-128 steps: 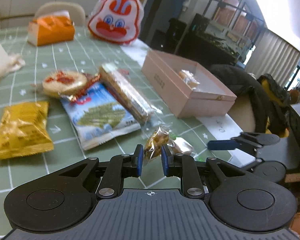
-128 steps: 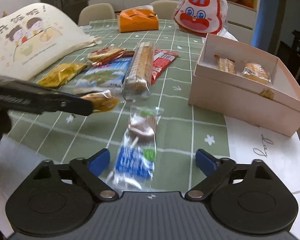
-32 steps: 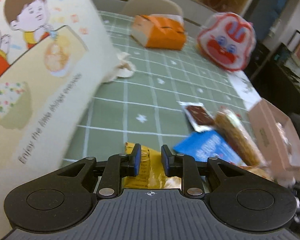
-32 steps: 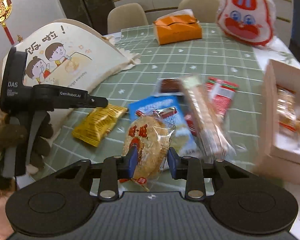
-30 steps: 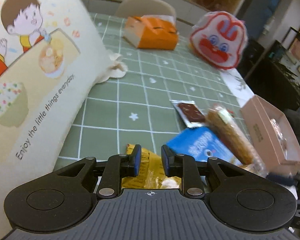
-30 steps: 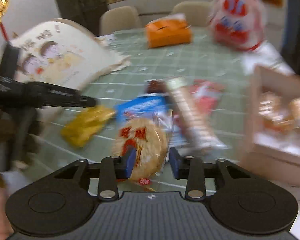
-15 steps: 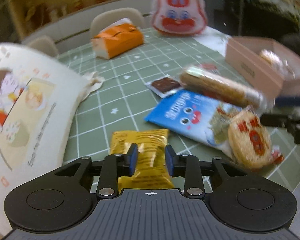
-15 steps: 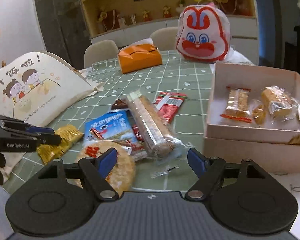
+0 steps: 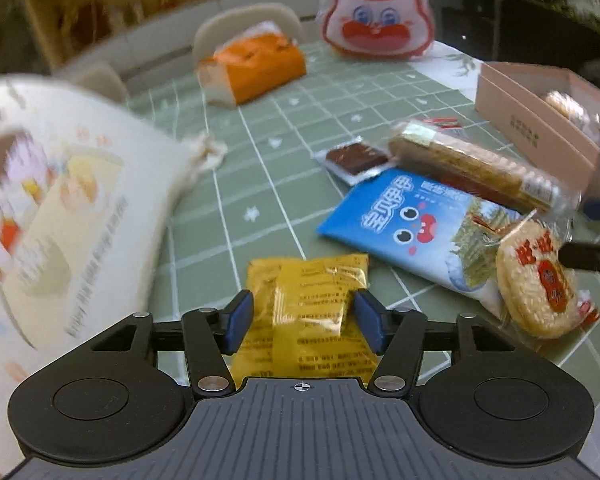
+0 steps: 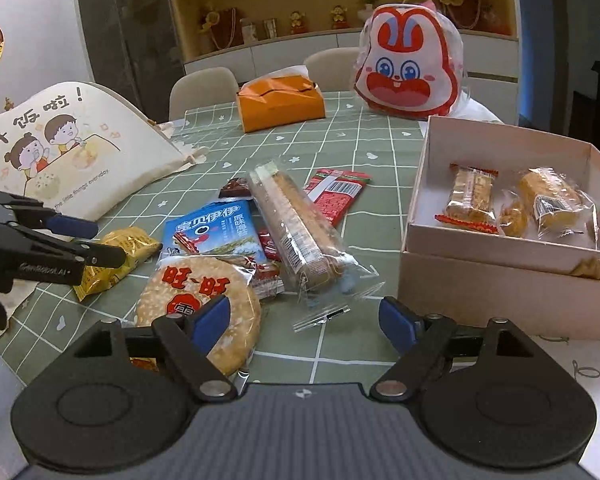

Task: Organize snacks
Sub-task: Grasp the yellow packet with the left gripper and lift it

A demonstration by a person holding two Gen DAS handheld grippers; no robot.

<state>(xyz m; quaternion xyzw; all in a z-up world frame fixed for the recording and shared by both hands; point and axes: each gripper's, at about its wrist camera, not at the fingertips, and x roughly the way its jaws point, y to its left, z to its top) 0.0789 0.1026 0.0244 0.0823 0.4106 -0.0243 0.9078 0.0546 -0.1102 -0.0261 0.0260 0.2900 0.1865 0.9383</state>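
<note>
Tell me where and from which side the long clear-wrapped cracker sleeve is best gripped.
Probably across the middle of the cracker sleeve, from above, pads on its two long sides. It lies flat and narrow, resting partly on the blue packet and the red packet, so its ends are crowded while its top is clear.

A cloth bag (image 10: pixel 56 152) printed with cartoon children lies on the desk (image 10: pixel 352 148). Pale chairs (image 10: pixel 204 92) stand behind. Figurines (image 10: pixel 296 20) line a shelf.
</note>
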